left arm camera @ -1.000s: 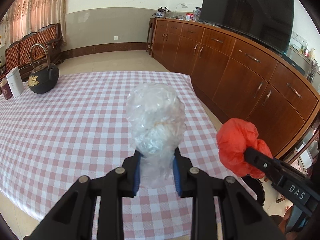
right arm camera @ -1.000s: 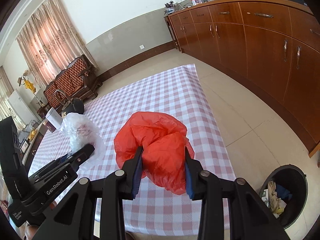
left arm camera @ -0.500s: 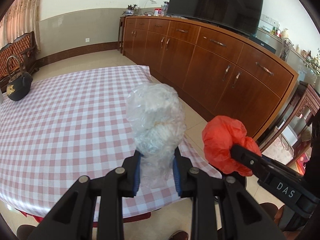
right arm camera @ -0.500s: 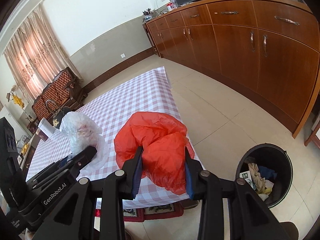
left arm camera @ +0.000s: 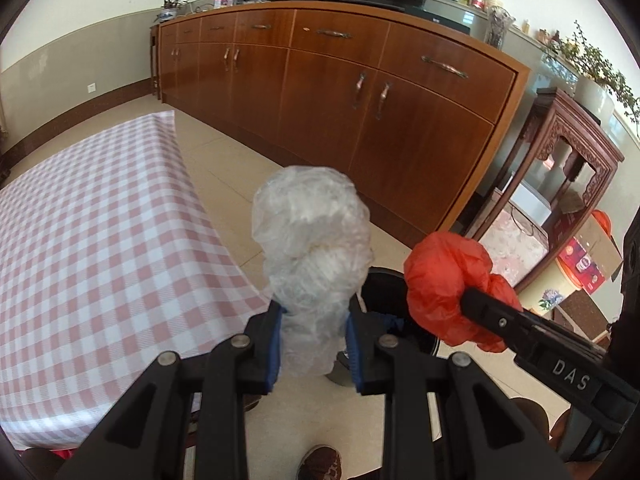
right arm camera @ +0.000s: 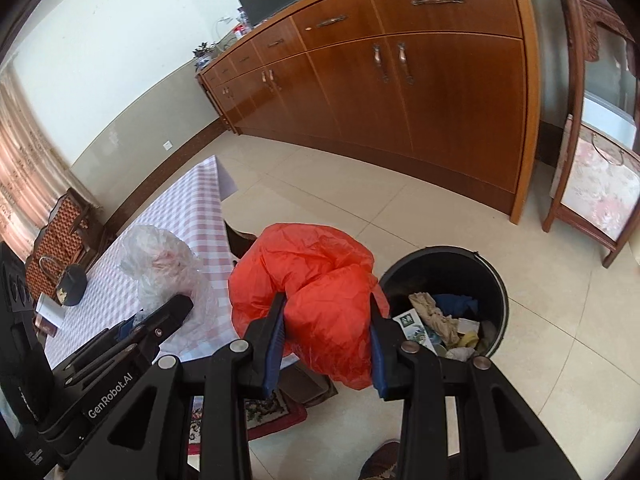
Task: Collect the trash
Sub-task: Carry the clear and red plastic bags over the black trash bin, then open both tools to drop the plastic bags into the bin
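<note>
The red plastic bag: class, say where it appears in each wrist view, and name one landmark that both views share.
Left wrist view: the red plastic bag is at right of centre, clamped in the right gripper.
Right wrist view: the bag sits low at centre, between the gripper's own fingers.
Shared landmark: the black bin, also partly hidden behind the bags.

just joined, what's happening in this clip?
A person is clearing trash with two handheld grippers. The left gripper is clamped on a crumpled clear plastic bag; the right gripper holds a bunched red plastic bag. Both bags are off the checkered table, near a black bin on the floor that already holds rubbish.
</note>
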A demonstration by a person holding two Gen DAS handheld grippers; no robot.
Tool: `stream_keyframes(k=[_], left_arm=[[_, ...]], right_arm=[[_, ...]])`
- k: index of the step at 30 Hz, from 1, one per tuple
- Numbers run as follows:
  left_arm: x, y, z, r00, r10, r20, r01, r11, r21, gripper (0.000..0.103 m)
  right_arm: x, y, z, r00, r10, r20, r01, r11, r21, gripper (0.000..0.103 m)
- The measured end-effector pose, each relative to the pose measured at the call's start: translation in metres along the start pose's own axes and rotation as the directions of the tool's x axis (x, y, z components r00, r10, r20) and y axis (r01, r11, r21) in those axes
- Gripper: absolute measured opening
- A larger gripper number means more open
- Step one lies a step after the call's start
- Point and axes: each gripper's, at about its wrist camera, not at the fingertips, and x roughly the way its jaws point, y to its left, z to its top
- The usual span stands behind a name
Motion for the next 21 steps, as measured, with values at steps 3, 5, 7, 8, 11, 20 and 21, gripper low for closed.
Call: stream_keyframes(k=[3,5,7,8,11,20,21], left_arm=[[0.018,-0.018,-0.004,0.999,-0.018,-0.033,0.019,0.999,0.027,0.028],[0.032,-0.029,-0.006,0.998,-0.028,-0.059,0.03,0.999,0.035,0.028],[0.043,-0.04,-0.009,0.996,-0.029,-0.083,0.033,0.998,0.049,0.028],[0.047,-0.044,-0.011,0.995,-0.029,-0.09,0.034,0.998,0.055,0.028],[0.061,-0.055,-0.015,0.992,-0.03,-0.119,0.038,0.997,0.068,0.028],[0.098,-0.073,-0.023,0.98,-0.028,-0.195,0.045,0.996,0.082,0.028],[0.103,-0.075,-0.024,0.979,-0.024,-0.203,0.042,0.996,0.083,0.028]], right_arm=[[-0.001,-0.028,-0.003,0.999,-0.032,-0.007,0.033,0.998,0.051,0.038],[0.001,-0.047,-0.005,0.999,-0.045,-0.017,0.046,0.995,0.09,0.038],[0.004,-0.063,-0.008,0.998,-0.054,-0.029,0.057,0.991,0.123,0.038],[0.006,-0.068,-0.008,0.998,-0.06,-0.035,0.064,0.988,0.137,0.038],[0.014,-0.088,-0.012,0.996,-0.072,-0.055,0.081,0.98,0.183,0.038],[0.04,-0.12,-0.011,0.988,-0.115,-0.107,0.139,0.959,0.248,0.038],[0.045,-0.123,-0.01,0.986,-0.122,-0.116,0.149,0.956,0.254,0.038]])
